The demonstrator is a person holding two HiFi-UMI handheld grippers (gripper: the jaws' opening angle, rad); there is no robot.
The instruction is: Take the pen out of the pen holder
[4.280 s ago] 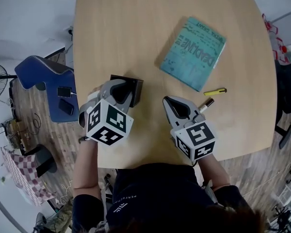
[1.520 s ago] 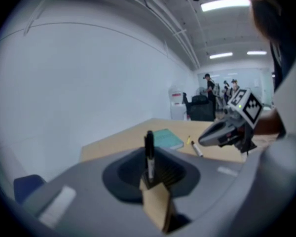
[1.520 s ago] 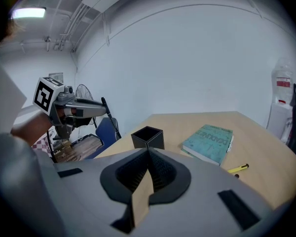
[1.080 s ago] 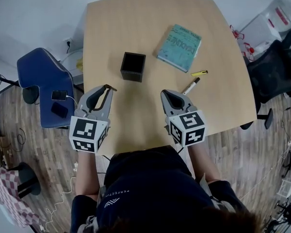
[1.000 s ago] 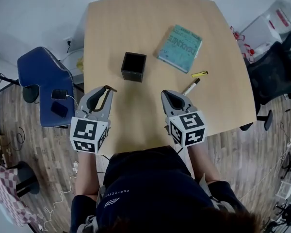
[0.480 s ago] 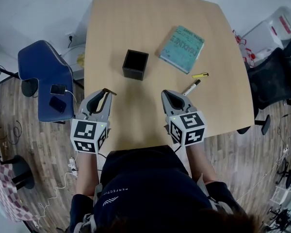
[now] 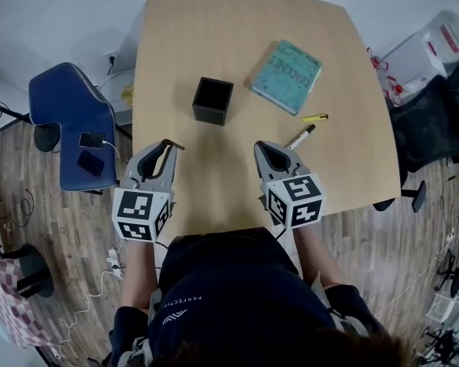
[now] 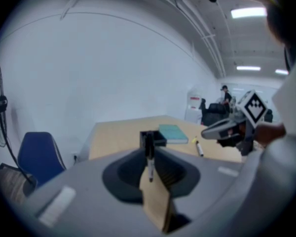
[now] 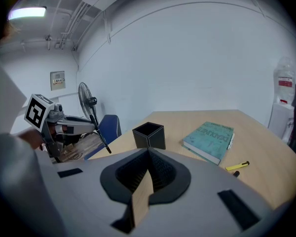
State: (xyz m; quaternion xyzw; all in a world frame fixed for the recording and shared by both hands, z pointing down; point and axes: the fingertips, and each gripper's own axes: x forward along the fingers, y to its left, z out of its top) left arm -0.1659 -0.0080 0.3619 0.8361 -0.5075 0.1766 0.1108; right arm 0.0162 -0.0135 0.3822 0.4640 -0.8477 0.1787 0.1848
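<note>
While left gripper [image 7: 167, 144] pinches pen [image 8: 149, 161], right gripper [image 7: 261, 147] closed

On the table [image 7: 214, 29], the holder [image 7: 213, 101] is standing left of centre, with the book [image 7: 286, 76] lying to its right. The highlighter [image 7: 315, 118] and marker [image 7: 301, 137] are lying nearer, just beyond the right gripper [image 7: 260, 147]. The pen [image 8: 149, 159] is sitting between the jaws of the left gripper [image 7: 167, 143], nearer than the holder. A chair [image 7: 69, 113] is standing left of the table.

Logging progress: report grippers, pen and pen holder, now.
Left gripper shut on black pen, held apart from the pen holder. Right gripper shut, empty. Marker, yellow highlighter, teal book lie aside; nothing in the way.
</note>
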